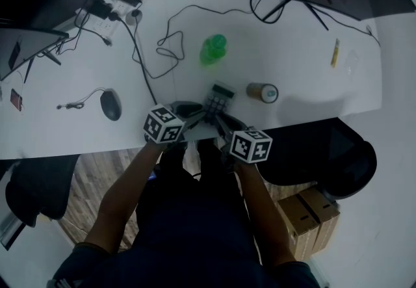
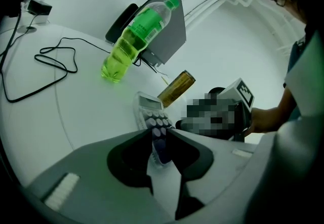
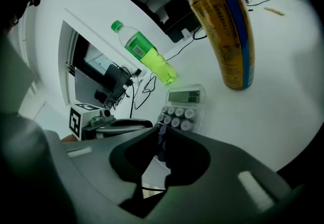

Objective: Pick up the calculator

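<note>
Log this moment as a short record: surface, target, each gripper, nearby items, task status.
surface: white desk
target: calculator, display end pointing away from the person
left gripper: jaws closed on the calculator's near end
right gripper: jaws closed on that same near end, next to the left one
nearby: can standing to the calculator's right in the head view; green bottle standing beyond it; mouse off to the left
status: calculator gripped; cannot tell whether it has left the desk
</note>
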Action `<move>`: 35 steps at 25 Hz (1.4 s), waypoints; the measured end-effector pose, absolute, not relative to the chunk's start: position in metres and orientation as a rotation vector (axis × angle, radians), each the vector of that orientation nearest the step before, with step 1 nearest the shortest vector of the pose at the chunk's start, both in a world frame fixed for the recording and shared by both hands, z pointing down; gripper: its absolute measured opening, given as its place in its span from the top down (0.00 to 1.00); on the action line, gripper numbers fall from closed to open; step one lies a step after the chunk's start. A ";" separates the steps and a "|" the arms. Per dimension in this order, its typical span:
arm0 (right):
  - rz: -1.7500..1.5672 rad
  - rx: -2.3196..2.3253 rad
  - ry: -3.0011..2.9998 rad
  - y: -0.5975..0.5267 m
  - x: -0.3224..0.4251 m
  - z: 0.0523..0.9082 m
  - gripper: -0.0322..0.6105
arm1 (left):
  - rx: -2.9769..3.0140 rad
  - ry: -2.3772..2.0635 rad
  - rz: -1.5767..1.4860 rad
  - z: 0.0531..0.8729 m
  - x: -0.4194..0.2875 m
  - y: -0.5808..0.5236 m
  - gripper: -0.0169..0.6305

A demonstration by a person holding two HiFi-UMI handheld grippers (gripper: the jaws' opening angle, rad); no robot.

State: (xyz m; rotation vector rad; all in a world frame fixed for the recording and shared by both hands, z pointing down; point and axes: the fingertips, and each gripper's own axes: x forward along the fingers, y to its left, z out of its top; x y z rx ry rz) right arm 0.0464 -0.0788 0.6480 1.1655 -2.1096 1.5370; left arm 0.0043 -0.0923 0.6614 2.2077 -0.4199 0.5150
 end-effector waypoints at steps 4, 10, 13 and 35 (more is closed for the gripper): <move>1.436 1.287 -2.054 -0.081 0.065 0.651 0.90 | 2.198 -0.443 0.540 0.663 0.004 -0.092 0.84; 1.404 1.407 -2.003 -0.084 0.083 0.658 0.76 | 2.198 -0.502 0.526 0.664 0.004 -0.093 0.85; 1.500 1.370 -2.047 -0.083 0.075 0.659 0.76 | 2.197 -0.519 0.514 0.663 0.004 -0.092 0.83; 1.445 1.400 -2.070 -0.097 0.083 0.663 0.76 | 2.172 -0.513 0.557 0.664 0.014 -0.108 0.76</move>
